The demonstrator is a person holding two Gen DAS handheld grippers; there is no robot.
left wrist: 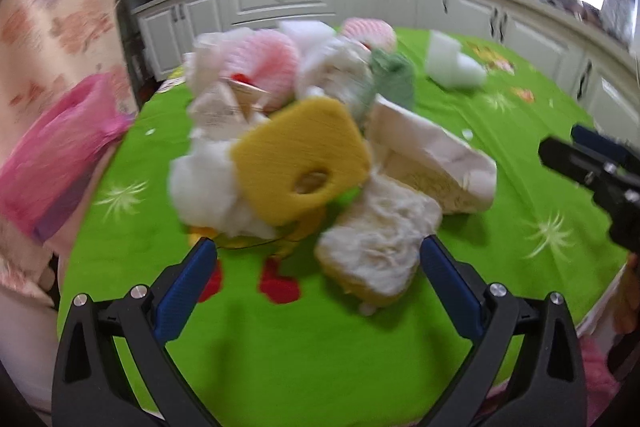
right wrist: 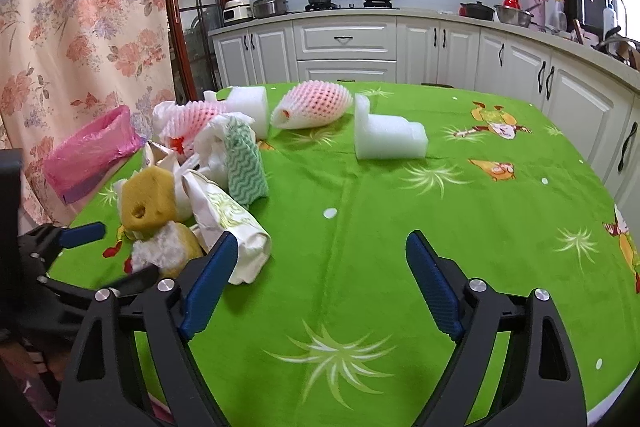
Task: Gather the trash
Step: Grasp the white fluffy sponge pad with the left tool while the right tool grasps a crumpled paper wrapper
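Note:
A heap of trash lies on the green-clothed table (right wrist: pixel 420 235): a yellow sponge with a hole (left wrist: pixel 300 163) (right wrist: pixel 148 199), a tissue-topped sponge (left wrist: pixel 376 251) (right wrist: pixel 168 251), a crumpled paper bag (left wrist: pixel 432 163) (right wrist: pixel 228 219), a green wavy cloth (right wrist: pixel 244 159) and pink foam nets (right wrist: pixel 316 103). My left gripper (left wrist: pixel 318 251) is open, its fingertips level with the near edge of the tissue-topped sponge. My right gripper (right wrist: pixel 320 241) is open over bare cloth, its left finger close beside the paper bag. The left wrist view is motion-blurred.
A bin lined with a pink bag (right wrist: pixel 92 151) (left wrist: pixel 60 155) stands at the table's left edge. White foam blocks (right wrist: pixel 388 139) (right wrist: pixel 250 103) lie farther back. White kitchen cabinets (right wrist: pixel 344 43) run behind the table and a floral curtain (right wrist: pixel 80 27) hangs at the left.

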